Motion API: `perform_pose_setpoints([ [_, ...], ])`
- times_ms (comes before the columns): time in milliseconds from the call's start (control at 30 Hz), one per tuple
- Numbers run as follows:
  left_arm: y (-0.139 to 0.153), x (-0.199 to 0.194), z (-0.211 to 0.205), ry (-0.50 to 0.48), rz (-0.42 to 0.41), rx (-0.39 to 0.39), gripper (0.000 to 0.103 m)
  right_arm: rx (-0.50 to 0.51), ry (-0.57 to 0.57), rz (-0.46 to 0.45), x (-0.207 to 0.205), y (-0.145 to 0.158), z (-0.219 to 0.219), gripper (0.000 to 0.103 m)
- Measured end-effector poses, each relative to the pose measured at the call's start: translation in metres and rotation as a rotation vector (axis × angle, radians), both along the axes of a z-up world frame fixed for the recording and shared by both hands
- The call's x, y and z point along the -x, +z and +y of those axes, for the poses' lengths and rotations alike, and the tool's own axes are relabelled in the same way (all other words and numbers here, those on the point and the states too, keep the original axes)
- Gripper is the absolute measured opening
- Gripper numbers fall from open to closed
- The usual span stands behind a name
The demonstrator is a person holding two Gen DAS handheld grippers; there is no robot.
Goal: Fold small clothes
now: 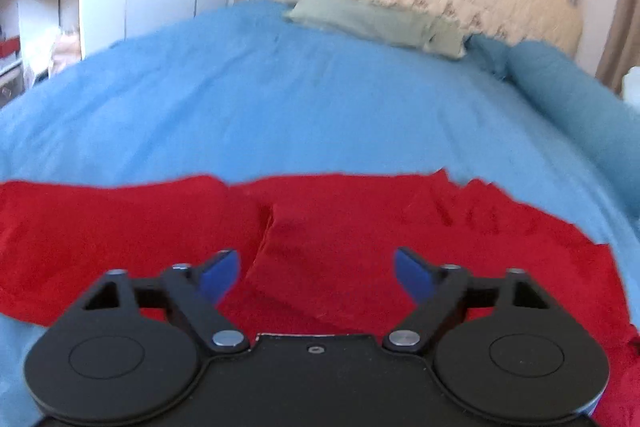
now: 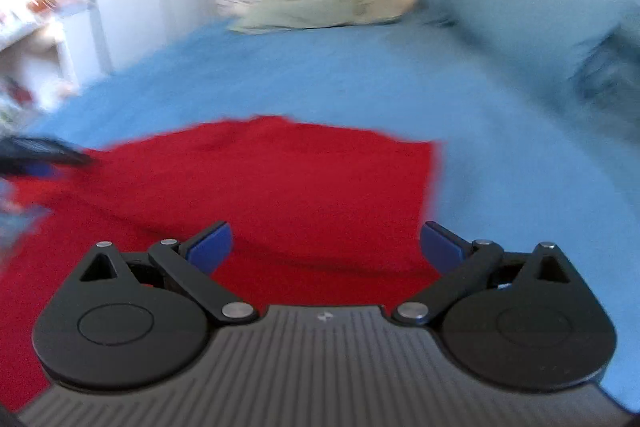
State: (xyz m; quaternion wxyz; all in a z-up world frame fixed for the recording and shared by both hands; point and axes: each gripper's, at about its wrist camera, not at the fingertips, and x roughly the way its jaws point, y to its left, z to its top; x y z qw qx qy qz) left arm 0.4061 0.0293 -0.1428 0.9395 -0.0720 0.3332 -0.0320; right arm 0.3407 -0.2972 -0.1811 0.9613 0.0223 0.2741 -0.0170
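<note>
Hovering low over the bed, the left hand-held gripper (image 1: 316, 273) has its blue-padded fingers spread wide and grips nothing; the right hand-held gripper (image 2: 326, 245) is likewise spread and empty. Directly beneath both lies the red garment (image 1: 340, 223), laid out nearly flat on the blue bedspread (image 1: 280, 87), with a raised fold at 12 o'clock from the left fingers and a straight side edge at 1 o'clock from the right. Judged soft, light and limp, it will sag unless pinched at edges or corners. Beyond, at 12 o'clock, rests a pale green pillow (image 1: 376, 23).
</note>
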Motion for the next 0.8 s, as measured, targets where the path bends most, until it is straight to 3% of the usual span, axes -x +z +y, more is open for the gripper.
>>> perform_pose_setpoints([
  [233, -0.007, 0.009, -0.021, -0.072, 0.025, -0.050, 0.090, 0.266, -0.036, 0.099, -0.022, -0.030, -0.010, 0.103],
  [500, -0.027, 0.024, -0.036, -0.116, 0.062, -0.069, 0.090, 0.270, 0.006, 0.093, -0.015, -0.047, -0.012, 0.103],
  [633, -0.033, 0.027, -0.040, -0.132, 0.052, -0.073, 0.090, 0.334, 0.031, 0.074, -0.012, -0.049, -0.009, 0.103],
  [800, -0.038, 0.025, -0.042, -0.117, 0.067, -0.071, 0.090, 0.335, -0.080, 0.023, -0.026, -0.055, -0.009, 0.103],
])
